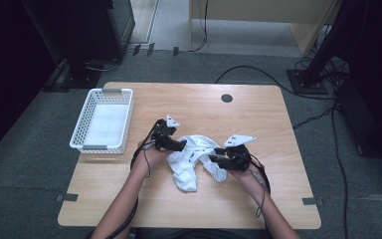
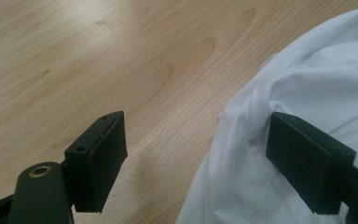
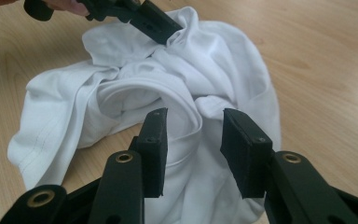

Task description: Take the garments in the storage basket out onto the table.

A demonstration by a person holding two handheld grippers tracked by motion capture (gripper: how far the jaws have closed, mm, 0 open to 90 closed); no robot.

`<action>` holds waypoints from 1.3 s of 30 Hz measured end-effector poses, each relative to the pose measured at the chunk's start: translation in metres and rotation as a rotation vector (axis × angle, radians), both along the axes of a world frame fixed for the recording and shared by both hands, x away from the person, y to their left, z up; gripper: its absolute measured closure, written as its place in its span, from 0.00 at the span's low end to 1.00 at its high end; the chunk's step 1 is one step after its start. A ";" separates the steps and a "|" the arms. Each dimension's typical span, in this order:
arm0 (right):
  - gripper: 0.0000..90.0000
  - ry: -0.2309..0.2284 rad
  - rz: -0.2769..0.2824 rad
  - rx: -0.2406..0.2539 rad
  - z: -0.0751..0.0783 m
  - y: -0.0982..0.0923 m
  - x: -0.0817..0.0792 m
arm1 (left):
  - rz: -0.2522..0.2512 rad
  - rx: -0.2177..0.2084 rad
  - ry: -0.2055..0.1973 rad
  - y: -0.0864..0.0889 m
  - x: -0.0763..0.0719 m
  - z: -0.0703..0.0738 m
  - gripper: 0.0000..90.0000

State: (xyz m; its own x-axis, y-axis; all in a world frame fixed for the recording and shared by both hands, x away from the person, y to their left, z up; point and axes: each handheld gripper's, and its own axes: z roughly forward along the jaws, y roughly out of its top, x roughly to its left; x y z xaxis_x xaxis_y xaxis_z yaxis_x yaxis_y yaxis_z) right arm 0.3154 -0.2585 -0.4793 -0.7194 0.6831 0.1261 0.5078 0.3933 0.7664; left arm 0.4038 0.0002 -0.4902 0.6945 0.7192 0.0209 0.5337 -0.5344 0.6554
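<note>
Black blocky jaws of both the left gripper (image 2: pixel 193 158) and right gripper (image 3: pixel 193 149) stand apart over soft, crumpled white cloth (image 3: pixel 135 88).

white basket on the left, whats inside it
The white basket looks empty in the high view: just its pale, flat bottom shows through the open top. The near wall hides a thin strip of the floor behind it. The white garment lies outside it on the table.
</note>
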 end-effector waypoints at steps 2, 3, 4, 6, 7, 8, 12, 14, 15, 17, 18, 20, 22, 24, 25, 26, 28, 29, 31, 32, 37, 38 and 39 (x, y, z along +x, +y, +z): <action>0.70 0.014 0.010 -0.006 -0.005 0.002 0.001 | 0.004 0.004 0.008 0.001 0.001 -0.005 0.23; 0.70 0.023 0.014 -0.012 -0.007 0.003 0.001 | 0.007 0.007 0.012 0.001 0.001 -0.007 0.23; 0.70 0.030 0.018 -0.015 -0.009 0.004 0.001 | 0.008 0.012 0.015 0.002 0.002 -0.009 0.23; 0.71 0.042 0.022 -0.024 -0.014 0.005 0.002 | 0.015 0.000 0.020 0.003 0.002 -0.012 0.23; 0.71 0.048 0.025 -0.029 -0.016 0.005 0.002 | 0.013 0.001 0.019 0.004 0.002 -0.012 0.23; 0.71 0.054 0.026 -0.034 -0.018 0.006 0.002 | 0.013 0.000 0.017 0.004 0.002 -0.012 0.23; 0.71 0.072 0.029 -0.050 -0.027 0.006 0.003 | 0.012 0.002 0.011 0.004 0.000 -0.013 0.23; 0.71 0.080 0.030 -0.060 -0.031 0.006 0.004 | 0.011 -0.002 0.010 0.005 -0.002 -0.014 0.23; 0.71 0.080 0.029 -0.053 -0.032 0.005 0.005 | 0.013 -0.006 0.008 0.005 -0.003 -0.014 0.23; 0.71 0.080 0.022 -0.050 -0.032 0.004 0.006 | 0.013 -0.004 0.009 0.007 -0.005 -0.014 0.23; 0.71 0.071 0.020 -0.054 -0.032 0.003 0.007 | 0.011 -0.003 0.007 0.007 -0.007 -0.014 0.23; 0.71 0.071 0.012 -0.053 -0.033 0.002 0.008 | 0.010 -0.001 0.005 0.008 -0.009 -0.014 0.23; 0.71 0.064 0.003 -0.056 -0.033 0.000 0.009 | 0.005 0.003 0.000 0.008 -0.012 -0.014 0.23; 0.71 0.055 -0.003 -0.063 -0.033 -0.001 0.011 | 0.001 0.009 -0.004 0.008 -0.014 -0.014 0.23; 0.71 0.051 -0.010 -0.065 -0.033 -0.002 0.011 | -0.002 0.017 -0.004 0.007 -0.015 -0.013 0.23; 0.71 0.045 -0.010 -0.068 -0.033 -0.003 0.013 | -0.005 0.022 -0.008 0.007 -0.016 -0.013 0.23; 0.71 0.043 -0.017 -0.066 -0.034 -0.005 0.014 | -0.009 0.027 -0.010 0.006 -0.019 -0.013 0.23; 0.71 0.043 -0.023 -0.065 -0.034 -0.006 0.015 | -0.012 0.031 -0.010 0.006 -0.020 -0.012 0.23; 0.71 0.040 -0.027 -0.066 -0.034 -0.008 0.016 | -0.017 0.034 -0.011 0.006 -0.022 -0.012 0.23; 0.70 0.036 -0.030 -0.068 -0.034 -0.008 0.017 | -0.017 0.032 -0.011 0.006 -0.022 -0.012 0.23; 0.70 0.032 -0.032 -0.069 -0.034 -0.009 0.020 | -0.017 0.026 -0.013 0.006 -0.027 -0.013 0.23; 0.70 0.031 -0.031 -0.067 -0.034 -0.009 0.021 | -0.018 0.027 -0.012 0.006 -0.029 -0.013 0.23; 0.70 0.029 -0.032 -0.068 -0.035 -0.009 0.022 | -0.020 0.026 -0.013 0.007 -0.030 -0.013 0.23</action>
State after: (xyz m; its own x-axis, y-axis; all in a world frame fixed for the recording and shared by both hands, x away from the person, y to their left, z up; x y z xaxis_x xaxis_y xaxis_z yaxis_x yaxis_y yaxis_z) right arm 0.3376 -0.2677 -0.5139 -0.6937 0.7134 0.0994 0.5429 0.4270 0.7231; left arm 0.3738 0.0067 -0.5033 0.7080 0.7045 0.0486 0.5142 -0.5615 0.6483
